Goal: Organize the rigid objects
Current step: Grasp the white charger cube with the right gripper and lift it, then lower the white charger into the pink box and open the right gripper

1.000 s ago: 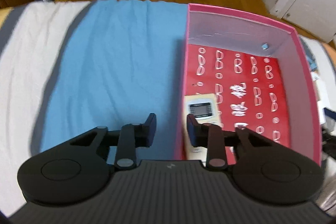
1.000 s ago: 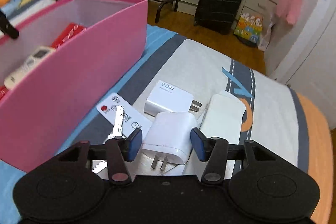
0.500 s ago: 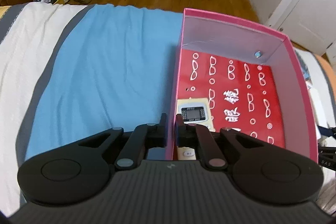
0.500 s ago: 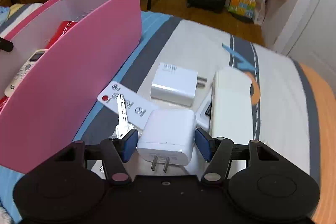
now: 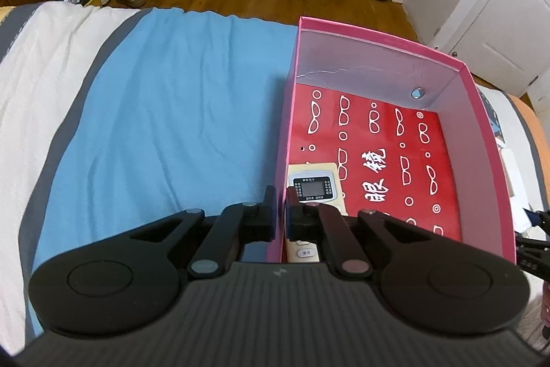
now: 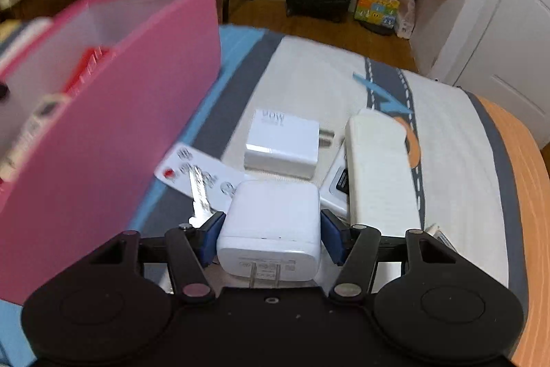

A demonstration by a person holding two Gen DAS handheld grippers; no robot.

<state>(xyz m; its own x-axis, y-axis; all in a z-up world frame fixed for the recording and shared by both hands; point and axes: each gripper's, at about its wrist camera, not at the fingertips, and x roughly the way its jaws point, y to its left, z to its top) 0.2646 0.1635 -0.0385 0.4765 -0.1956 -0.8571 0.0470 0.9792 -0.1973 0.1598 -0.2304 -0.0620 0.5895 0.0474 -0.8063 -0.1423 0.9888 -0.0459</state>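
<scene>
Two grips noted. My right gripper [image 6: 271, 238] clamps a white charger [image 6: 270, 229] low in the centre of its frame, prongs facing the camera. Beyond it on the bed [image 6: 457, 140] lie a second charger [image 6: 282, 143], a long white block [image 6: 381, 171], a flat remote card [image 6: 202, 177] and a key [image 6: 198, 195]. The pink box [image 5: 477, 112] sits at the left of this frame. My left gripper [image 5: 280, 212] is closed on that box's near-left wall, lower centre; a beige remote [image 5: 314, 186] lies inside.
</scene>
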